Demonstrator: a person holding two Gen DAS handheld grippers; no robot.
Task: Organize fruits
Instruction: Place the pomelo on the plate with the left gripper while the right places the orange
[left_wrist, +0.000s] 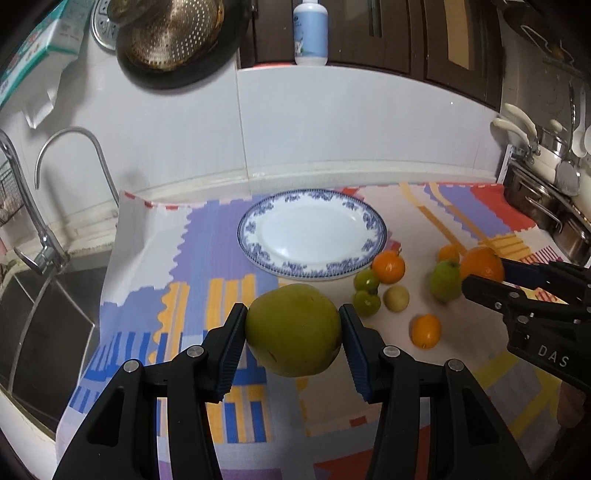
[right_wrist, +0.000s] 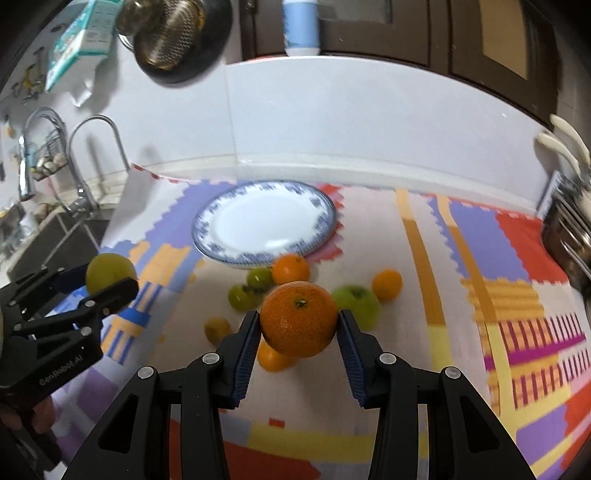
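My left gripper (left_wrist: 293, 325) is shut on a large green pear (left_wrist: 293, 330) and holds it above the patterned cloth, in front of the blue-rimmed white plate (left_wrist: 258, 229). My right gripper (right_wrist: 299, 323) is shut on an orange (right_wrist: 298, 318) and holds it above the loose fruit. The plate (right_wrist: 207, 229) is bare in both views. On the cloth to the right of the plate lie several small fruits: oranges (left_wrist: 388, 266), green apples (left_wrist: 445, 280), a small yellow fruit (left_wrist: 396, 299). The right gripper also shows in the left wrist view (left_wrist: 480, 275), and the left gripper in the right wrist view (right_wrist: 107, 280).
A sink with taps (left_wrist: 44, 243) lies to the left of the cloth. Pots and utensils (left_wrist: 546, 206) stand at the right. A white backsplash wall (left_wrist: 332, 122) runs behind the plate, with a bottle (left_wrist: 310, 33) on the ledge above and a colander (left_wrist: 170, 33) hanging.
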